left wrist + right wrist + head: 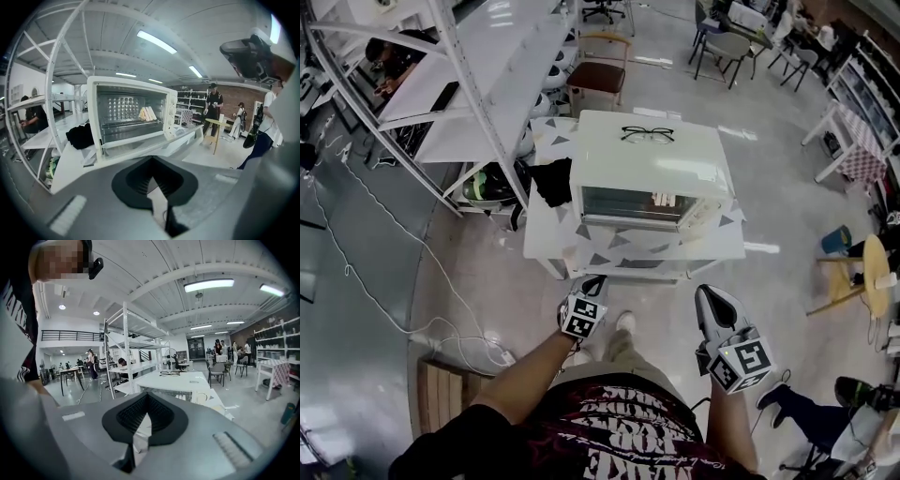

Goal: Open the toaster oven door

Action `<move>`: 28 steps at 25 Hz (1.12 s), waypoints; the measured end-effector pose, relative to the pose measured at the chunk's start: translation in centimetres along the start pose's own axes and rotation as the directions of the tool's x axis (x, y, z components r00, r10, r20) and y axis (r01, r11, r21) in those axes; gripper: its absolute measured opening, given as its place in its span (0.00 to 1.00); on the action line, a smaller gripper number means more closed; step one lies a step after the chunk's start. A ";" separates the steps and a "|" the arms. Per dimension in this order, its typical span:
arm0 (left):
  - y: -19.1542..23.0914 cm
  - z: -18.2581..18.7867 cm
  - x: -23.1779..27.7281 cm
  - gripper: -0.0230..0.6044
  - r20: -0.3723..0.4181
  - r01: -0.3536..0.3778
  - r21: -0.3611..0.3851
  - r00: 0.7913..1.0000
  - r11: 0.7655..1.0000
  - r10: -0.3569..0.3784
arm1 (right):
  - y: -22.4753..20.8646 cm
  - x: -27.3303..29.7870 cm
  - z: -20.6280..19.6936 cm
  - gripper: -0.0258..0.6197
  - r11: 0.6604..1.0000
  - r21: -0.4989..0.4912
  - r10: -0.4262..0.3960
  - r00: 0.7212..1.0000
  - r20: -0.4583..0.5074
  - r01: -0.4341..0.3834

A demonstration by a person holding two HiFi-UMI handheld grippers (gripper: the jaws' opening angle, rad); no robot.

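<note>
Bench (542, 240) at twelve o'clock carries the toaster oven (652, 155); I'd take its fragile, stiff-hinged glass door (633, 204) by the handle bar (133, 140). Left gripper (594, 279), right gripper (710, 292): fingers together, empty.

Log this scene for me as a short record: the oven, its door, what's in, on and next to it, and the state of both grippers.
toaster oven: white, on the white table
door: folded down, open
inside: bread slices on the rack
on top: glasses
beside it: black cloth, left of the oven in the head view
left gripper: jaws together, empty, short of the table
right gripper: jaws together, empty, short of the table
</note>
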State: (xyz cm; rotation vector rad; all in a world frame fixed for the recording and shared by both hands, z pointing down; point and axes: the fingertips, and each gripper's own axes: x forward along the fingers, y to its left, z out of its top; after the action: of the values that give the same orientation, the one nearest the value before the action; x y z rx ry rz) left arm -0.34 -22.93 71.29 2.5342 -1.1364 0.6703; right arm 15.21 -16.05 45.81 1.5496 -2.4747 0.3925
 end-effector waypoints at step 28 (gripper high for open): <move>1.1 -9.8 0.8 0.04 -0.123 -0.044 -0.061 0.992 0.997 0.037 | 1.8 -0.3 -7.0 0.08 0.996 0.090 0.035 0.996 -0.085 -0.028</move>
State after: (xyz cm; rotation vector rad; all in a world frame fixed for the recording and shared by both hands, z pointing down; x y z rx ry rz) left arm -3.61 -19.86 80.12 2.3883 -1.1514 0.7746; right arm 13.91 -12.76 52.12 1.4938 -2.4486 0.5697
